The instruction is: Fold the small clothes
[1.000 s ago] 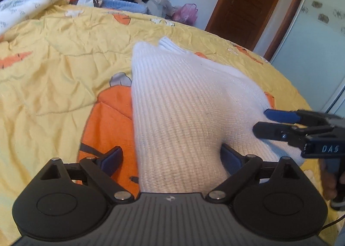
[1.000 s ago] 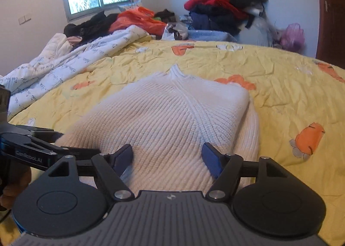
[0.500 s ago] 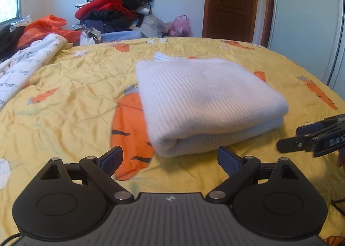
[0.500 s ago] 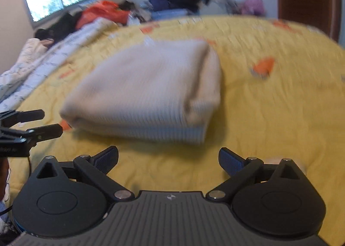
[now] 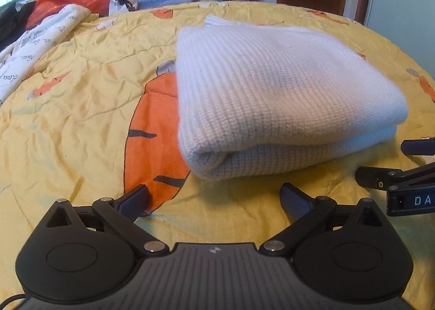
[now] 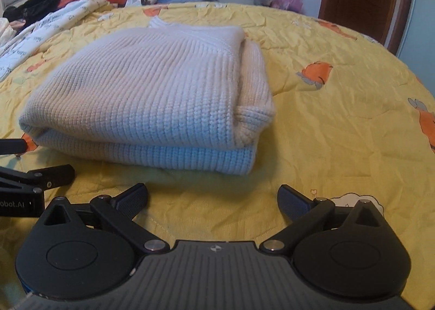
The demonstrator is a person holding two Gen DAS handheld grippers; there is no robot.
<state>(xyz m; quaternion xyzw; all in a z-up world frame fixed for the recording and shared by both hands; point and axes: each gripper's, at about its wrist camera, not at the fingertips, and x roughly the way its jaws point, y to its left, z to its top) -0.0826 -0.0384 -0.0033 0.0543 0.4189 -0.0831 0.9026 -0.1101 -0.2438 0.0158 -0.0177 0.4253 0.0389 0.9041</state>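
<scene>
Yellow carrot-print bed quilt point(image 5: 81, 109) serves as the flat folding surface. On its middle lies the white ribbed knit sweater point(image 6: 152, 92), folded into a thick rectangle, layers stacked, collar at the far edge, one rolled corner bulging. Left gripper point(image 5: 214, 198) and right gripper point(image 6: 212, 196) sit just short of it, fingers spread, empty; fold looks done.

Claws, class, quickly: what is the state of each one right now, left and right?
Left claw: open, holding nothing, short of the folded white sweater.
Right claw: open, holding nothing, also short of the sweater.
</scene>
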